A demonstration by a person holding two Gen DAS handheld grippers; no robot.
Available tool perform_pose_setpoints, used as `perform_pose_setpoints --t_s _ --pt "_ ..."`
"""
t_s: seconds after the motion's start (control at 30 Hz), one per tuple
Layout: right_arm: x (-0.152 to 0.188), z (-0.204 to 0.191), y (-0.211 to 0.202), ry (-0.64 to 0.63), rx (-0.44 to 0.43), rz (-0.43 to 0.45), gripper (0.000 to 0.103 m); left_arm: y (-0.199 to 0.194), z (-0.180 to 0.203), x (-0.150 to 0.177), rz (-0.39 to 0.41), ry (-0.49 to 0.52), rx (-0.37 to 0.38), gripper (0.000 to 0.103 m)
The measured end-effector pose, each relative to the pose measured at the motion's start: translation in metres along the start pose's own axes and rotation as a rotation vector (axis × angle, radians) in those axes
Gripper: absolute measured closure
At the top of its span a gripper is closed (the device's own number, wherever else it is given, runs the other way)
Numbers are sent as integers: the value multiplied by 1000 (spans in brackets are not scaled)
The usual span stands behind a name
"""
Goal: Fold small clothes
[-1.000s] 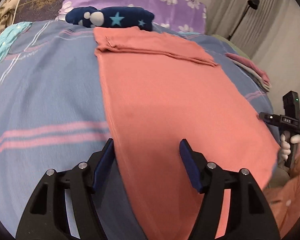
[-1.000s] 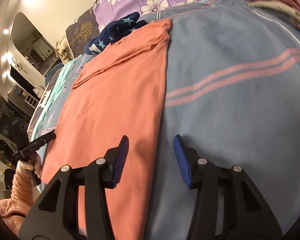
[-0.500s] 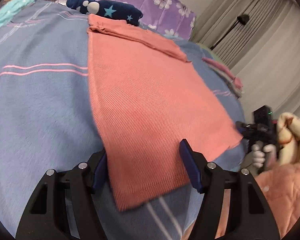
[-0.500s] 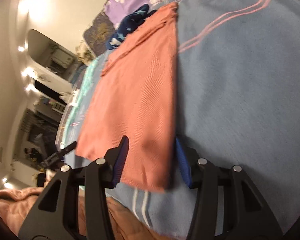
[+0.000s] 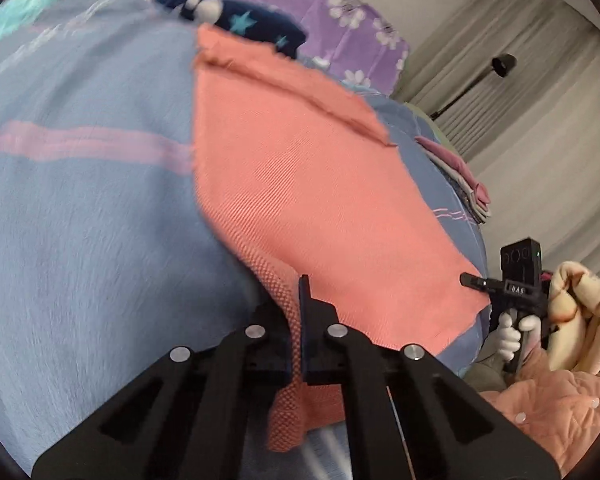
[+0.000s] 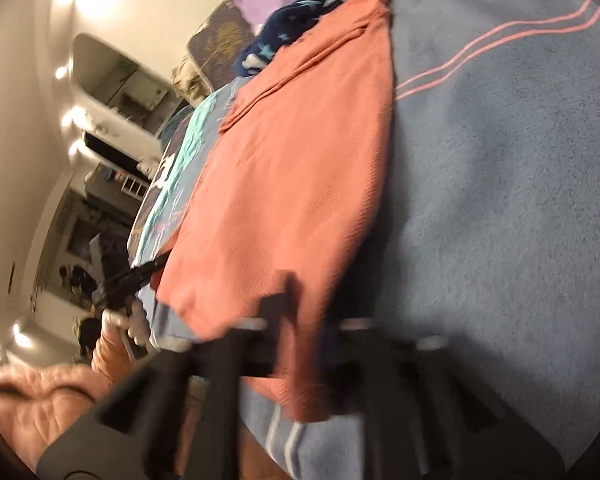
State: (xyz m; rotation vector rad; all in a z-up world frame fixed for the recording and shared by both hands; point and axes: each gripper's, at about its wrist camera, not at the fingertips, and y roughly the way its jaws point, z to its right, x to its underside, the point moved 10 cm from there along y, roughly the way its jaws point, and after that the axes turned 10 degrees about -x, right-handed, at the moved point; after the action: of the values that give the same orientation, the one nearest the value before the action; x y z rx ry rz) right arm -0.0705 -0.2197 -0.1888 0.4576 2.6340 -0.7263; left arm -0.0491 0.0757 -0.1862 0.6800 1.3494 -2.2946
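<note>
Grippers, two: left gripper (image 5: pixel 296 320), right gripper (image 6: pixel 312 320) each just clamped onto one coral garment (image 5: pixel 300 184).

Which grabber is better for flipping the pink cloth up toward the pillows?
Neither alone. The left gripper has just closed on one near corner of the pink cloth, and the right gripper on the other. If I had to pick, left: its pinch is sharp, the right one blurred.

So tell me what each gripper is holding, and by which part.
Both are shut on the salmon-pink knit garment: the left gripper pinches one near corner of its hem, the right gripper the other near corner.
</note>
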Motion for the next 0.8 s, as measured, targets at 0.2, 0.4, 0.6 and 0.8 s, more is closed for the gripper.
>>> perform_pose_setpoints --t_s 0.2,0.4,0.6,0.8 --pt "-33 -92 -61 -232 -39 184 100 -90 58 -46 245 145 51 101" --pt "-20 -153 -119 -400 -28 286 99 -156 102 -40 383 255 33 101" --pt "-35 -116 -98 -352 102 276 99 -116 85 -50 307 225 -49 101" --pt "-99 -101 -58 -413 223 304 99 -71 65 -112 286 214 -150 101"
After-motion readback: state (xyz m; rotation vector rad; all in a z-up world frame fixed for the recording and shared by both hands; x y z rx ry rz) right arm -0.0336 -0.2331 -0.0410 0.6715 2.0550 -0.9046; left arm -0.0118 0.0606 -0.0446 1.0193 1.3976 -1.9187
